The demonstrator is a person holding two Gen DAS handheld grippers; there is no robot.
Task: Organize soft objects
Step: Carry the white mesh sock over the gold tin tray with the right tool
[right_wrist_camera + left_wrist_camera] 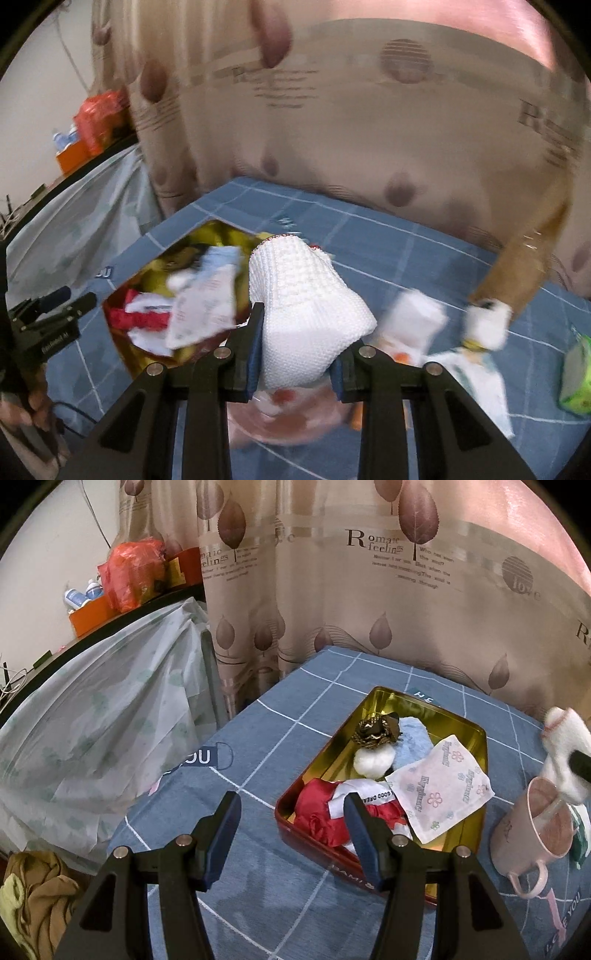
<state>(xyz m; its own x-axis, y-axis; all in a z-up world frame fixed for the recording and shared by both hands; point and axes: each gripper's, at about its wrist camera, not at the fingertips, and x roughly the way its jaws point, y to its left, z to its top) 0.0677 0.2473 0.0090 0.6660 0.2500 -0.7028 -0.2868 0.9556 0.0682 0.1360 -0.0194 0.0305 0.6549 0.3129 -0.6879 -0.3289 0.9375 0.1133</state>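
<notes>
A gold-lined tin tray (476, 775) with a red outer wall lies on the blue checked cloth. In it are a red and white cloth (321, 812), a white cotton ball (371, 762), a light blue cloth (413, 734), a brown patterned piece (376, 731) and a flowered tissue packet (439, 786). My left gripper (291, 808) hovers open at the tray's near-left corner, nothing between its fingers. My right gripper (297, 345) is shut on a white knitted cloth (303, 306), held above the pink mug (288, 413) and right of the tray (155, 266). That white cloth (565, 753) shows at the left wrist view's right edge.
A pink mug (532, 830) stands right of the tray. Right of it lie white soft pieces (413, 321), a small white toy (487, 325) and a green packet (576, 373). A leaf-print curtain (369, 590) hangs behind; a plastic-covered table (92, 720) stands at left.
</notes>
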